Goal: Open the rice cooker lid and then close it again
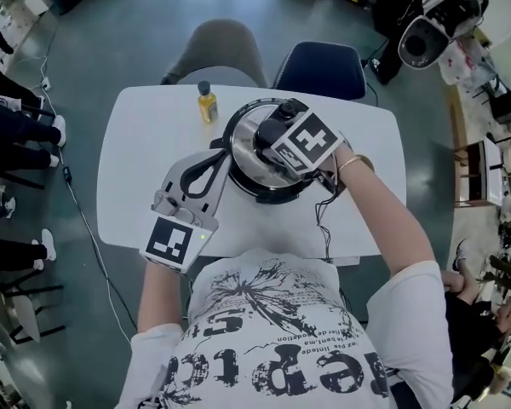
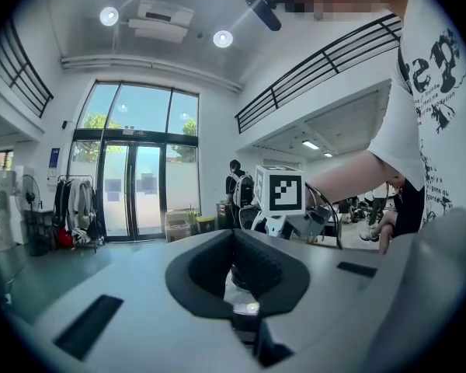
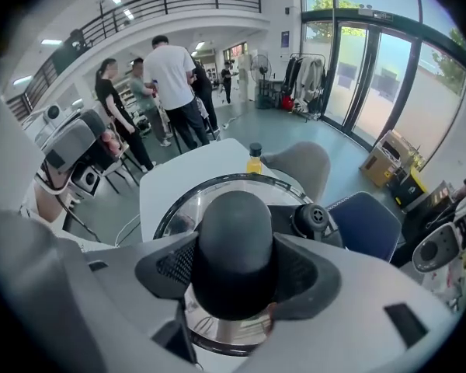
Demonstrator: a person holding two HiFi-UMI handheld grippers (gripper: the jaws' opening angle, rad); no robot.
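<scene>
Gripping the lid knob (image 3: pixel 234 231) from above, right tool (image 3: pixel 236 274) half-closed; left tool (image 2: pixel 238 274) pinches rice cooker's (image 1: pixel 257 196) side.

Nothing reads clearly: the white T-shirt (image 1: pixel 281 348) carries big black lettering, upside down and folded, and the label on the yellow bottle (image 1: pixel 207 102) is too small.

Black knob (image 3: pixel 234 247), silver lid (image 1: pixel 249 153)

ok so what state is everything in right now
lid, closed
right claw, clamped on the knob
left claw, closed on the cooker handle
bottle, upright, cap on
</scene>
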